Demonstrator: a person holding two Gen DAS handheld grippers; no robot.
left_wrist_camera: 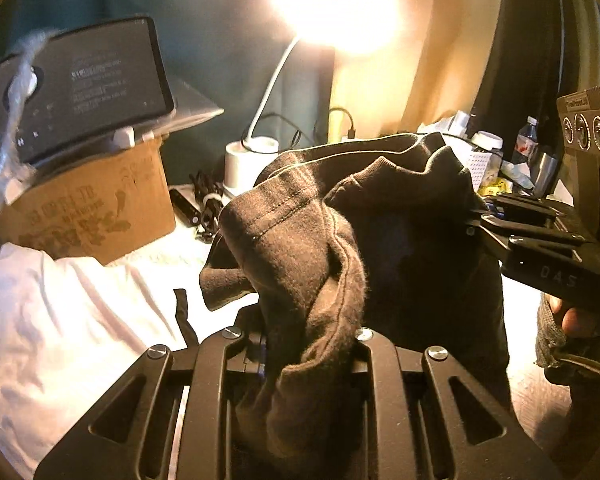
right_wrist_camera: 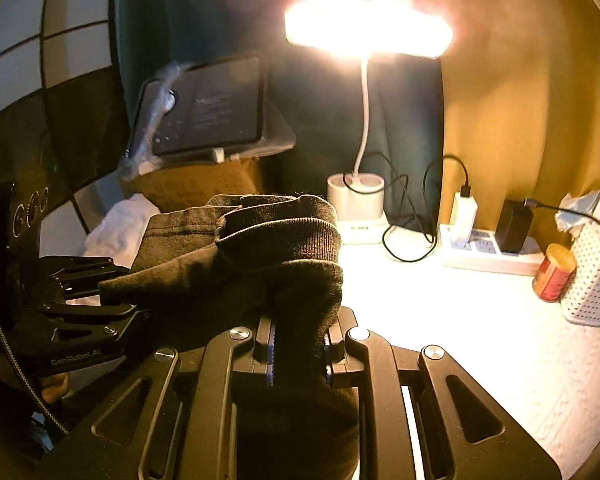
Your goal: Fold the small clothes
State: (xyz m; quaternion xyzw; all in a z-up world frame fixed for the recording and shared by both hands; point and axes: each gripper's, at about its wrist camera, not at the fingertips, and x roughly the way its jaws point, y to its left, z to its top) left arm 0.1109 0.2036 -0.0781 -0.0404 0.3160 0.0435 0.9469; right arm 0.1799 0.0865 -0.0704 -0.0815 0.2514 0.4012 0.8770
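Filling the left wrist view's centre, the dark garment (left_wrist_camera: 340, 220) is pinched in the left gripper (left_wrist_camera: 308, 344) at bottom centre and stretches rightward to the right gripper (left_wrist_camera: 474, 216).

Right wrist view: right gripper (right_wrist_camera: 298, 340) clamps the garment (right_wrist_camera: 260, 248), raised off the surface (right_wrist_camera: 460, 320), its length running toward the frame's left.

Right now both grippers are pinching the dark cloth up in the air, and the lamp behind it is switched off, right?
Not quite. The lamp is on, glowing brightly in the right wrist view. The rest holds: the left gripper and right gripper both pinch the dark cloth off the table.
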